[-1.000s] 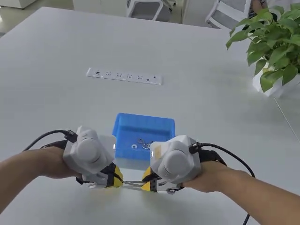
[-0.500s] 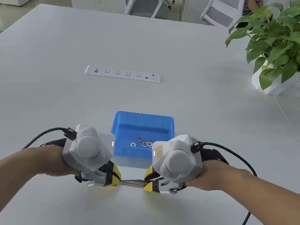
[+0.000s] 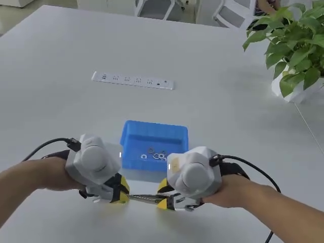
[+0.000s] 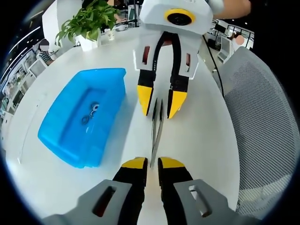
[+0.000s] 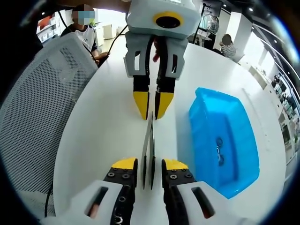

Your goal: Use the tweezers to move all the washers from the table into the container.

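White table (image 3: 61, 45) runs bare and pale under the work, and low over its near edge the two tools face each other, nose to nose. The left tool (image 4: 153, 163) has its jaws pinched together on the end of the tweezers (image 4: 155, 131) where the two arms meet. The right tool (image 5: 150, 164) brackets the other end, where the arms spread. I cannot tell whether its jaws press on them or only stand around them.

Against the picture of half a second back, both tools have drawn slightly toward the person with the tweezers slung between them, while the container and the power strip sit where they did. So the hands moved, not the camera.

Just beyond the tools lies the blue container (image 3: 154, 125), its near wall now uncovered, with several washers (image 3: 154, 154) clustered on its floor. Farther off are the power strip (image 3: 132, 80) and a potted plant (image 3: 291, 40).

I judge the carrying is finished or nearly so, and the tweezers are being passed or set down.
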### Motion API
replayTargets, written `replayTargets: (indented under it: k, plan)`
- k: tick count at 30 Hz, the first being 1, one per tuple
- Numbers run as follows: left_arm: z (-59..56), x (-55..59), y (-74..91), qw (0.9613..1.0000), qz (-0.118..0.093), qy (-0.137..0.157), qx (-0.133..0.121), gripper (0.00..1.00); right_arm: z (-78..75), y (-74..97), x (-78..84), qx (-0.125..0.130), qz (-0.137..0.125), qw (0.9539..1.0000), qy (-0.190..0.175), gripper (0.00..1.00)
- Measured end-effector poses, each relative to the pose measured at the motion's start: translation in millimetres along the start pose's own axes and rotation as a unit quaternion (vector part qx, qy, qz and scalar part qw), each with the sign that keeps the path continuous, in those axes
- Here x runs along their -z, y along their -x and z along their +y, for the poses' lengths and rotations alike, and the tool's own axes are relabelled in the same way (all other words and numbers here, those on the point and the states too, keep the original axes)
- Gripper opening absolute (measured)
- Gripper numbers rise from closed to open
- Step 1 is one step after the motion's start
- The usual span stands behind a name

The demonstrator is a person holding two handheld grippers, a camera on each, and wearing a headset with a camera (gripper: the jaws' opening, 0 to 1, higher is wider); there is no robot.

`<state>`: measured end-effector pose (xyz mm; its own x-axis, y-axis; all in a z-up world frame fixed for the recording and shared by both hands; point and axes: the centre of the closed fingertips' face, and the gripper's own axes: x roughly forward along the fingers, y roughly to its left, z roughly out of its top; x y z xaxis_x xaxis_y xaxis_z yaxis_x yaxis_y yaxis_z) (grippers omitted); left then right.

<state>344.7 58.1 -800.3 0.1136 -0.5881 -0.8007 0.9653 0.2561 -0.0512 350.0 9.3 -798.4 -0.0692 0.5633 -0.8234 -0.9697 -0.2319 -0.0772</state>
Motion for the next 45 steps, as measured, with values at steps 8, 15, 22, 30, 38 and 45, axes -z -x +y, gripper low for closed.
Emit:
replayTargets:
  k: [8, 15, 22, 30, 38, 45]
  plan:
    - [0.0, -4.8, 15.2, 0.9991, -0.025, 0.035, -0.004, 0.24, -8.6, 22.7, -6.0, 0.030, -0.028, 0.9990, -0.018, 0.30]
    - [4.8, -16.1, 35.0, 0.9956, -0.064, 0.065, -0.022, 0.31, -17.6, 46.2, -8.2, 0.061, -0.054, 0.9959, -0.039, 0.35]
    - [6.7, -24.8, 59.6, 0.9904, -0.094, 0.090, -0.047, 0.46, -38.2, 75.8, -1.8, 0.122, -0.091, 0.9848, -0.084, 0.50]
    - [18.5, -42.0, 82.2, 0.9759, -0.160, 0.119, -0.089, 0.65, -49.9, 98.0, 21.2, 0.163, -0.120, 0.9682, -0.146, 0.72]
    - [23.7, -46.5, 93.1, 0.9680, -0.188, 0.121, -0.115, 0.81, -48.2, 106.1, 26.4, 0.170, -0.142, 0.9586, -0.179, 0.90]
    - [24.5, -44.5, 92.6, 0.9681, -0.183, 0.118, -0.123, 0.97, -49.9, 110.2, 31.3, 0.185, -0.144, 0.9531, -0.191, 1.00]
